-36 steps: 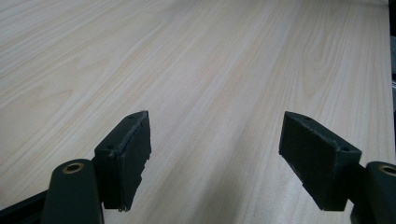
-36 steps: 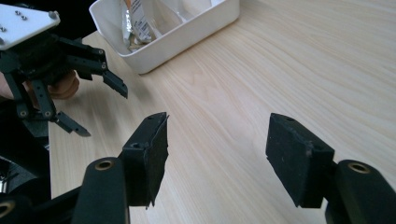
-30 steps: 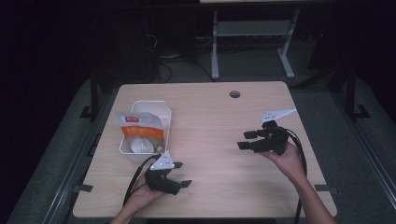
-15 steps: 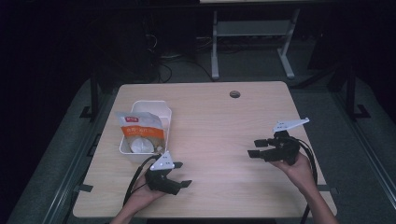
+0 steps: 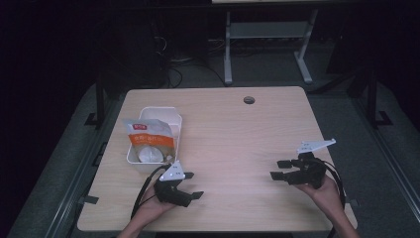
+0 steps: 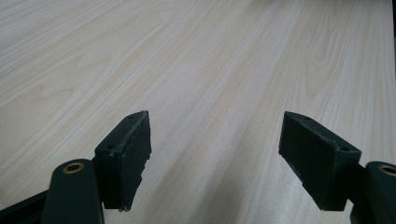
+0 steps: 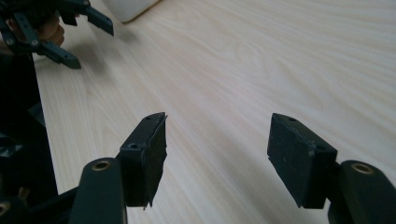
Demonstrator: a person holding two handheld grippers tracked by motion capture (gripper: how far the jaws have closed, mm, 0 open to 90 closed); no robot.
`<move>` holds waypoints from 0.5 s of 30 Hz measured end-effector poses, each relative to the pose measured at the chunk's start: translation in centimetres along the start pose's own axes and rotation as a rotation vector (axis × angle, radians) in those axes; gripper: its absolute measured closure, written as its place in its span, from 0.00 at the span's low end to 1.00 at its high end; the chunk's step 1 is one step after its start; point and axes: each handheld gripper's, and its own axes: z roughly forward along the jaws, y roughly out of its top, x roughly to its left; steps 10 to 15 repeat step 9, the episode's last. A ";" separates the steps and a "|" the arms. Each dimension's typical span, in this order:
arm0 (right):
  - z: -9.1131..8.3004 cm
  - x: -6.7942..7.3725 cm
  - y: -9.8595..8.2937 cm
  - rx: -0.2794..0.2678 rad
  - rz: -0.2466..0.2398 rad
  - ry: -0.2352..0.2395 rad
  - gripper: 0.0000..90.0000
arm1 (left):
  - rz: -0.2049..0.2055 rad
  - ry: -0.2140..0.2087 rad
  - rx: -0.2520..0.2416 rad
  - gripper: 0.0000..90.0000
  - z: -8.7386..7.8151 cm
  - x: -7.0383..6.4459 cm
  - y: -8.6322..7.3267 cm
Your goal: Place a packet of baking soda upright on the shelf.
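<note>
High view: right gripper (image 5: 280, 169) is pulling back toward the near right edge of the table (image 5: 237, 129), lower than 1 s ago; left gripper (image 5: 193, 185) is sitting unchanged near the front edge. The snack bag (image 5: 148, 139) is lying in the white bin (image 5: 171, 116) at table left, just beyond the left gripper, untouched.

Left gripper view: jaws wide, nothing btwn, bare wood.

Right gripper view: jaws wide, empty. Prob. resetting, w/ the bag pick still to start.
</note>
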 end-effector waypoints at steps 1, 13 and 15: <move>0.0 0.1 -0.3 0.003 0.002 -0.001 0.40 | 0.000 0.000 0.000 0.28 0.0 0.0 0.0; 0.2 0.9 -2.7 0.008 0.001 -0.014 0.40 | 0.011 0.002 0.001 0.28 -0.1 -0.4 -0.1; 0.2 0.9 -2.7 0.008 0.001 -0.014 0.40 | 0.011 0.002 0.001 0.28 -0.1 -0.4 -0.1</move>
